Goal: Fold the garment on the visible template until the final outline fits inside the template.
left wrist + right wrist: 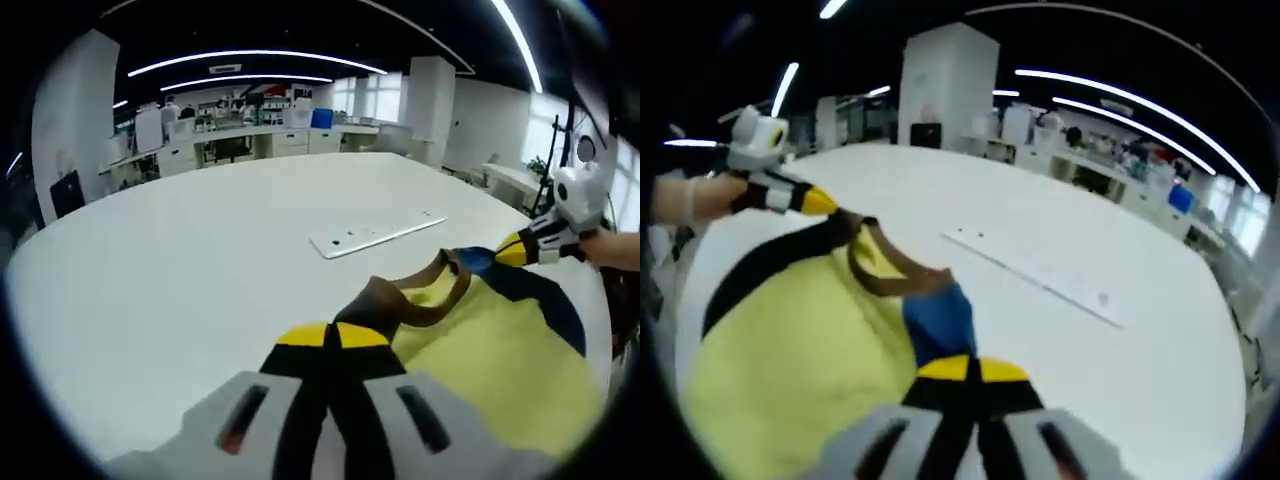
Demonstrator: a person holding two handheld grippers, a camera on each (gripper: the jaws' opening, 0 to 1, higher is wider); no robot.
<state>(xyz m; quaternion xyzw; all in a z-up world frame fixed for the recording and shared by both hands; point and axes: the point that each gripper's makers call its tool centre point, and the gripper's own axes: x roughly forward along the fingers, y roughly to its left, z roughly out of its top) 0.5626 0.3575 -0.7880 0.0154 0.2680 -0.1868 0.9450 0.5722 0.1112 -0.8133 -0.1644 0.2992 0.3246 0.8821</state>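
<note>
The shirt (490, 350), yellow with a brown collar and dark and blue shoulder parts, is held up above the white surface (200, 270), stretched between the two tongs. In the left gripper view the left tongs (333, 336) are clenched on the brown shoulder edge beside the collar, yellow tips pressed together. Across the cloth, the right tongs (512, 250) grip the blue shoulder, with a hand (615, 248) behind them. In the right gripper view the right tongs (970, 368) are clenched on the blue part (938, 322), and the left tongs (818, 203) pinch the far dark shoulder, held by a hand (690, 198). A flat white strip (375, 236) lies on the surface beyond the shirt, apart from it. Desks and shelves stand in the background.
</note>
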